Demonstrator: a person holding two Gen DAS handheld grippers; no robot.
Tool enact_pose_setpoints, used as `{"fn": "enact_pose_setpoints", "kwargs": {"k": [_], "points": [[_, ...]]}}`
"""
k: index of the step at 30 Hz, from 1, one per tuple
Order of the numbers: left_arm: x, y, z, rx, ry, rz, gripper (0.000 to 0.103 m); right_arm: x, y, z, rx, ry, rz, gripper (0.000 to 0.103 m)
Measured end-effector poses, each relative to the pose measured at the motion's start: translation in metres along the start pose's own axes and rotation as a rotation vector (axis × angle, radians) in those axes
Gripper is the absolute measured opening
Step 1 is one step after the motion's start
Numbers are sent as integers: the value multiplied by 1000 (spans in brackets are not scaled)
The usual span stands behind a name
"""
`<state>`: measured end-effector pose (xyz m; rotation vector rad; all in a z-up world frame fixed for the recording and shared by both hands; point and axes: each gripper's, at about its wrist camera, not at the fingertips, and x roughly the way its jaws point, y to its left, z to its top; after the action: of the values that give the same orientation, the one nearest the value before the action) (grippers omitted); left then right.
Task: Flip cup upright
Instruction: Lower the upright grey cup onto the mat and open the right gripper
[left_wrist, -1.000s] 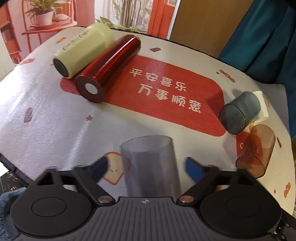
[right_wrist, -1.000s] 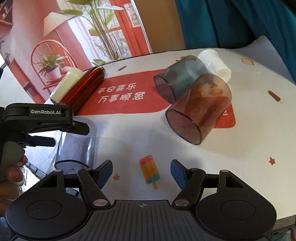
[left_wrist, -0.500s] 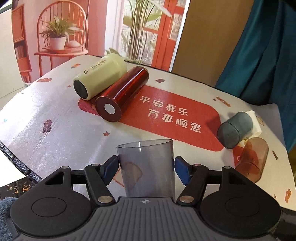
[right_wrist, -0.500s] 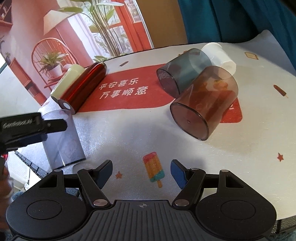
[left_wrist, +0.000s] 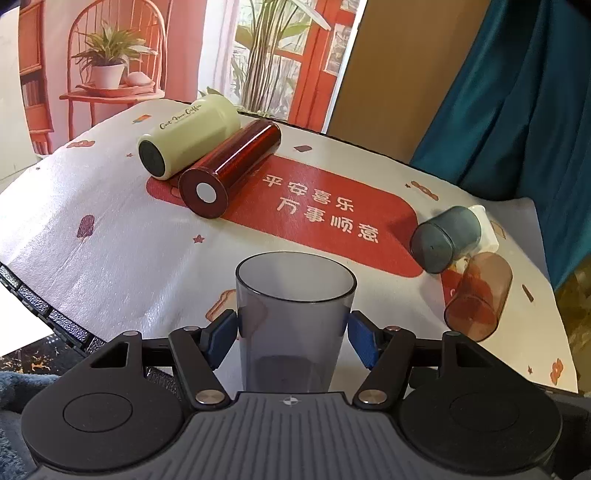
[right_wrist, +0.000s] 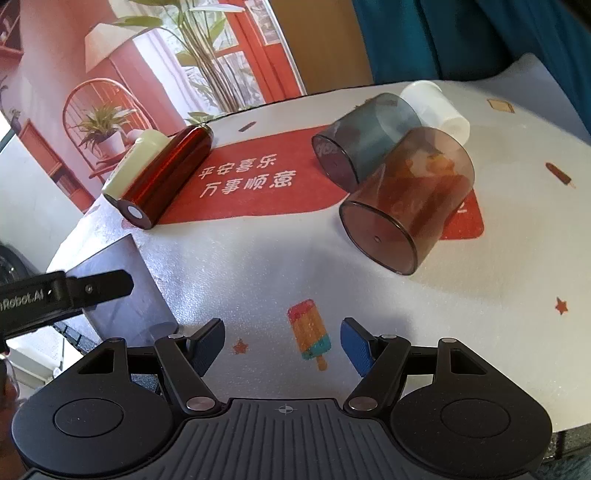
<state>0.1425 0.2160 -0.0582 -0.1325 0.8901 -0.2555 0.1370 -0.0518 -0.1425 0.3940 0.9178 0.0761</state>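
The left gripper (left_wrist: 291, 338) has its blue pads closed against both sides of the smoky grey cup (left_wrist: 295, 317), at the table's (left_wrist: 110, 258) 6 o'clock edge. The mouth points up and the long axis looks nearly vertical. Best to settle the base flat before easing open. The right gripper (right_wrist: 282, 345) gapes wide, holding nothing.

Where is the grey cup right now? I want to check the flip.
In the left wrist view the grey cup stands upright between the left gripper's fingers at the table's near edge, in front of the red panel.
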Motion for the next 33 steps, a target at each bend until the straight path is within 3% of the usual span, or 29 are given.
{"fn": "enact_pose_setpoints", "kwargs": {"k": [5,10,14,19,22,24,27,31,33], "points": [[-3,-7,-1,38,-50,60,68,1,-2,-1,10,1,3,66],[6,-11,3,54,-71,56,68,2,-2,-1,12,5,0,66],[8,-17,-3,87,-62,37,68,2,-2,-1,11,3,-9,66],[9,-6,-4,39,-5,-50,69,1,1,-2,4,5,-17,66],[9,0,-4,-6,27,-97,78,1,2,-1,-1,4,-20,66],[5,0,-3,-10,16,-88,91,-1,3,-1,-5,2,-23,67],[-5,3,2,-6,1,-75,98,-3,6,1,-19,0,-29,73],[-14,8,12,26,30,-20,101,-10,24,5,-111,20,-36,95],[-18,14,16,56,61,18,103,-15,38,6,-172,12,-54,99]]}}
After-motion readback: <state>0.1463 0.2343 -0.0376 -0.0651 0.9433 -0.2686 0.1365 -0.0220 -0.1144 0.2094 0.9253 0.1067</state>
